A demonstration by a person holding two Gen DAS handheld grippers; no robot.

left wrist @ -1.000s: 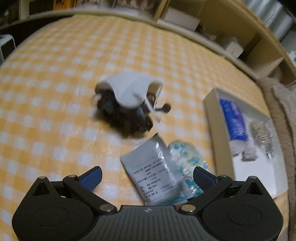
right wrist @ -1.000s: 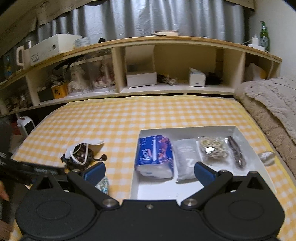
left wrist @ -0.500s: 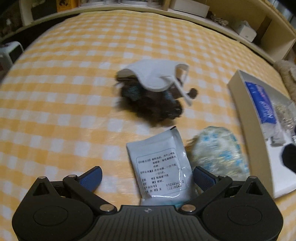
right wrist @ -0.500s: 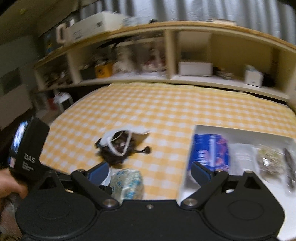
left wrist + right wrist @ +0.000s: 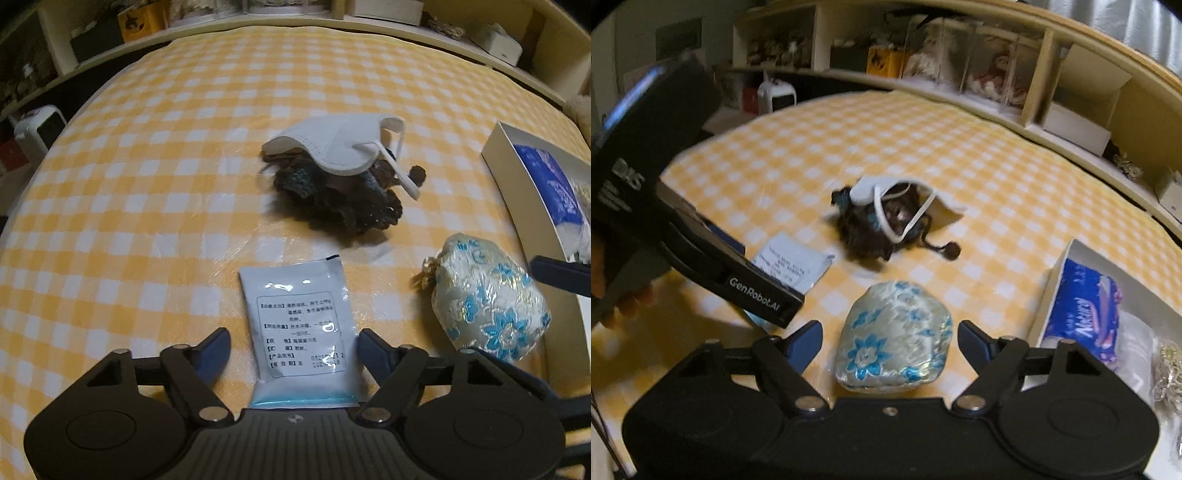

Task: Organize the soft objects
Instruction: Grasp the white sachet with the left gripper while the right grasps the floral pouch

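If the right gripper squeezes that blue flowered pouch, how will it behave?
The pouch looks plump and rounded, so it will probably give under the open right gripper rather than stay stiff. Its shiny brocade cloth may be somewhat slippery. It sits in a settled lump on the checked cloth, so rolling seems unlikely.

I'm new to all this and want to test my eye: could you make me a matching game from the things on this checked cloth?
Things:
1. mask
2. sachet
3. pouch
4. tissues

Places:
A. in the white box
B. between the open right claw fingers
C. draped on the dark knit
D. between the open left claw fingers

Pairs: 1-C, 2-D, 3-B, 4-A
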